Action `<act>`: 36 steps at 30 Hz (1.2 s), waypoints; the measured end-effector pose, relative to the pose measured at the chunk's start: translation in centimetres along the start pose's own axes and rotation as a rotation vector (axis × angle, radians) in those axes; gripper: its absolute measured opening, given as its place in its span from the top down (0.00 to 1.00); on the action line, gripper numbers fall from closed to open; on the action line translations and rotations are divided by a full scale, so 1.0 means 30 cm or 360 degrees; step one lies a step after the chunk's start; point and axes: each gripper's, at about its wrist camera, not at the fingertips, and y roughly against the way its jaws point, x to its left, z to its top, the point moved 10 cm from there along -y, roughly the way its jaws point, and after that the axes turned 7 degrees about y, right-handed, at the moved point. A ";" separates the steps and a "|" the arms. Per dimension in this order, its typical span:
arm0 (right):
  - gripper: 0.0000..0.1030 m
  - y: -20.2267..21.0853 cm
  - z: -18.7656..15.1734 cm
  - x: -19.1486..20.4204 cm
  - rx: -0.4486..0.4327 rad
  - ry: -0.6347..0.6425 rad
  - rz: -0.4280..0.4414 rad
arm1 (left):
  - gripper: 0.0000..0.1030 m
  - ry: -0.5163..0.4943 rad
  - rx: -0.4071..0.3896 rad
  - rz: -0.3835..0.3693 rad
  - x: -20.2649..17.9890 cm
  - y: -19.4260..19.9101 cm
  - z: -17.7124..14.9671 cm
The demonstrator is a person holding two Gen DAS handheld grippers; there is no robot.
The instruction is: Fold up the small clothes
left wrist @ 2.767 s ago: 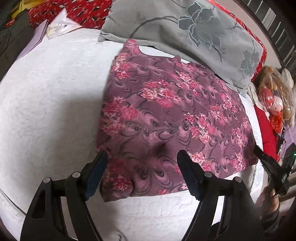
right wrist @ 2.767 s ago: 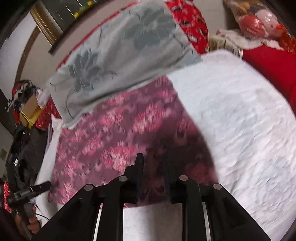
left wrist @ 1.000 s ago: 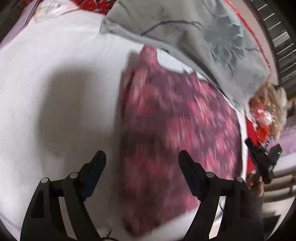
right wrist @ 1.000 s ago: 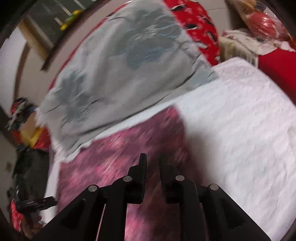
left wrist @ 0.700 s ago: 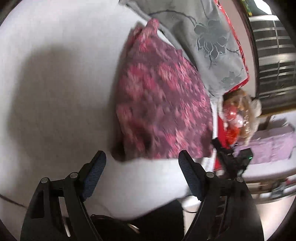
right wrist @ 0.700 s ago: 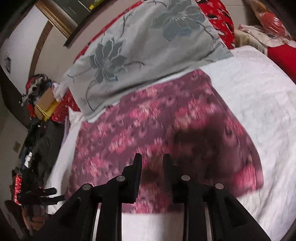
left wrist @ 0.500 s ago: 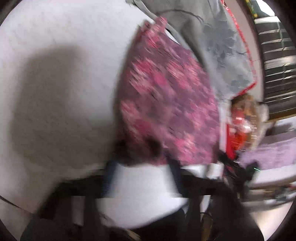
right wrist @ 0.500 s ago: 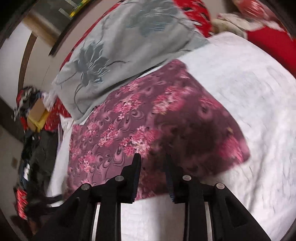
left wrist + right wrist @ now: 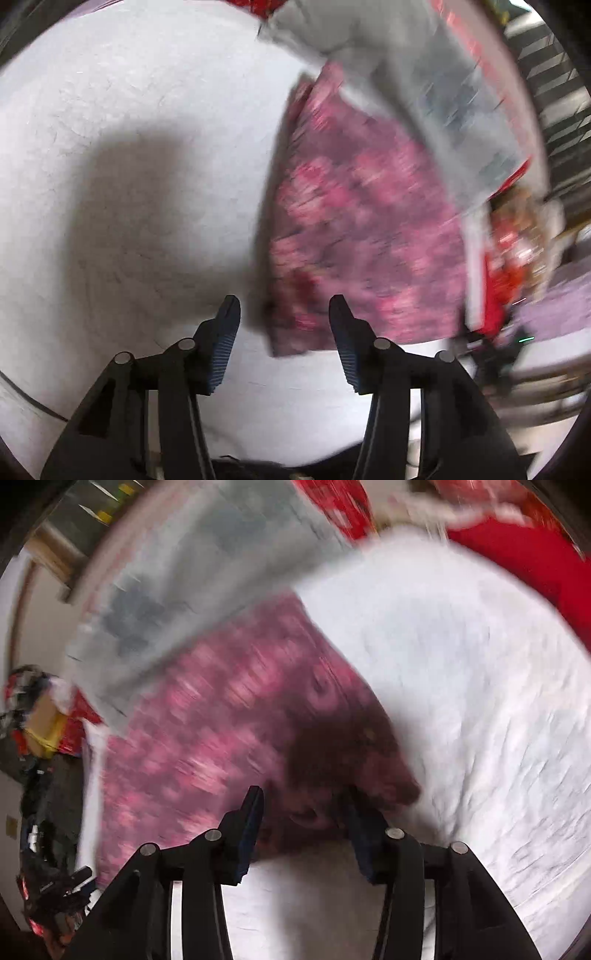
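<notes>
We see our left gripper [image 9: 284, 314] low over a white quilted bedcover [image 9: 129, 155], its jaws opening, with the near corner of a folded pink floral garment [image 9: 354, 236] lying between the fingertips, not pinched. A grey pillow [image 9: 406, 74] overlaps the garment's far edge. The picture is motion-blurred.

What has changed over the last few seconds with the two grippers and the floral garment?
Both views have swung toward the near corners of the pink floral garment. The left hand-held gripper, wide open before, is narrower and now opening, straddling the near left corner. The right hand-held gripper, nearly shut earlier, is opening over the near right corner. The garment stays folded on the white bedcover, below the grey pillow.
</notes>
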 end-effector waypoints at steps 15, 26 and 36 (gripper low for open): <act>0.36 -0.132 -0.424 0.979 0.0090 0.1496 0.0355 | 0.36 0.0143 0.0068 -0.0198 0.010 0.146 0.293; 0.22 -0.288 -0.511 1.173 -0.0349 0.2058 -0.0149 | 0.35 0.0129 0.0216 -0.0233 -0.005 0.087 0.385; 0.76 -0.203 -0.457 1.187 -0.0413 0.1942 0.0083 | 0.34 0.0047 0.0409 -0.0304 -0.189 -0.080 0.439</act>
